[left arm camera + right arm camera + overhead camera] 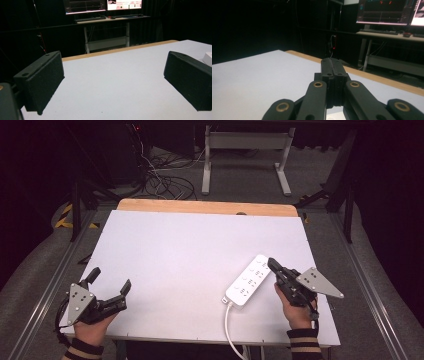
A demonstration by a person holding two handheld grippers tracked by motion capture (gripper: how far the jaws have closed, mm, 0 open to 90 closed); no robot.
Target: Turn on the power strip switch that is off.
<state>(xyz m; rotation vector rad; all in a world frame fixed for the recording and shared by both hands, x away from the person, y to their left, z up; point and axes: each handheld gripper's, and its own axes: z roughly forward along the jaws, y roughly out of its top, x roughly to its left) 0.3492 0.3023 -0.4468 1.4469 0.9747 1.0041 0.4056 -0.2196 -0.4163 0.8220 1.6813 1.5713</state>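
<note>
- Here, the white plastic power strip (248, 281) lies on the white tabletop (190, 255), near its right edge.
- The right gripper (270, 262) has fingers pressed together, empty, just beside the strip.
- The left gripper (110, 279) has fingers wide apart, empty.

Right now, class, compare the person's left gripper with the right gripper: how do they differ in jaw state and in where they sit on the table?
The left gripper has its jaws spread wide with nothing between them; the right gripper has its jaws pressed together, also holding nothing. The left gripper sits near the table's front left corner, far from the white power strip; the right gripper's tip is right beside that strip. Both are black, hand-held, and carry a grey three-cornered plate.
</note>
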